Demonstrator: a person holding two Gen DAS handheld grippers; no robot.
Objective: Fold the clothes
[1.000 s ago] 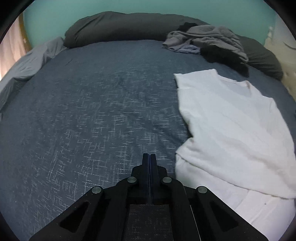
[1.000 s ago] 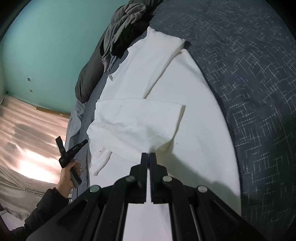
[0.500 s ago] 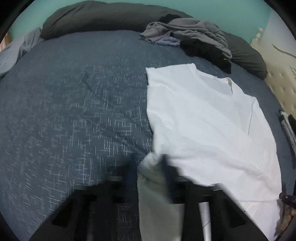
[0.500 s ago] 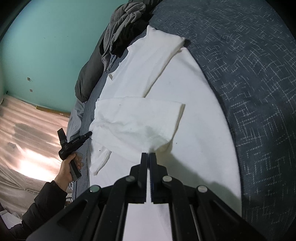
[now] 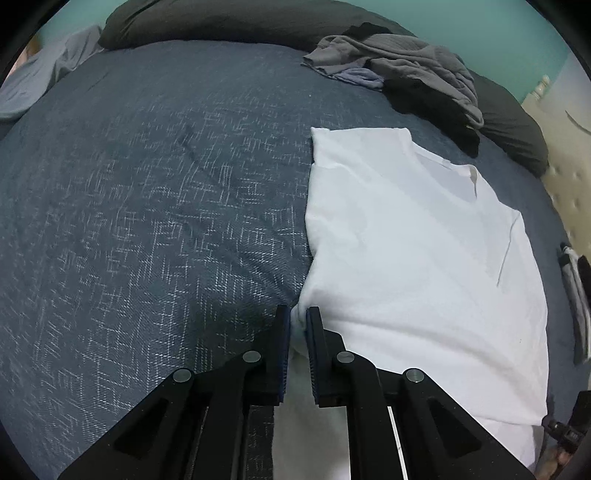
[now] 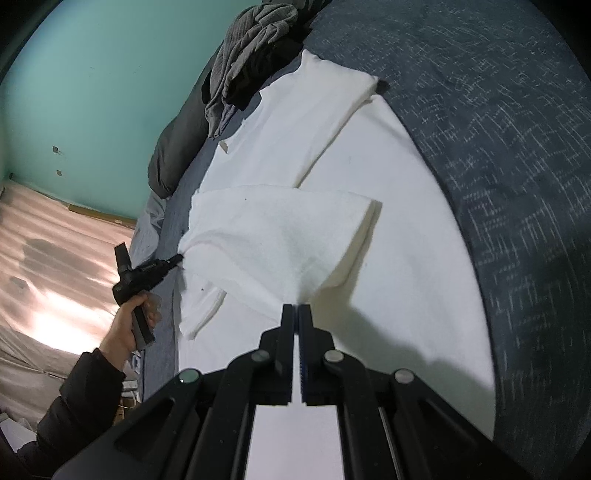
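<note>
White tee (image 5: 413, 236) flat on bed (image 5: 147, 221), collar twd pillows (image 5: 229, 18), long axis head-to-foot

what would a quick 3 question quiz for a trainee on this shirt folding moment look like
1. True or false: the left gripper has white shirt fabric between its fingers.
2. What lies beyond the shirt's collar? A. grey clothes pile B. a laundry basket C. a stack of books
3. Fill in: the right gripper is shut on the ____.

Key: 1 true; 2 A; 3 white shirt
</note>
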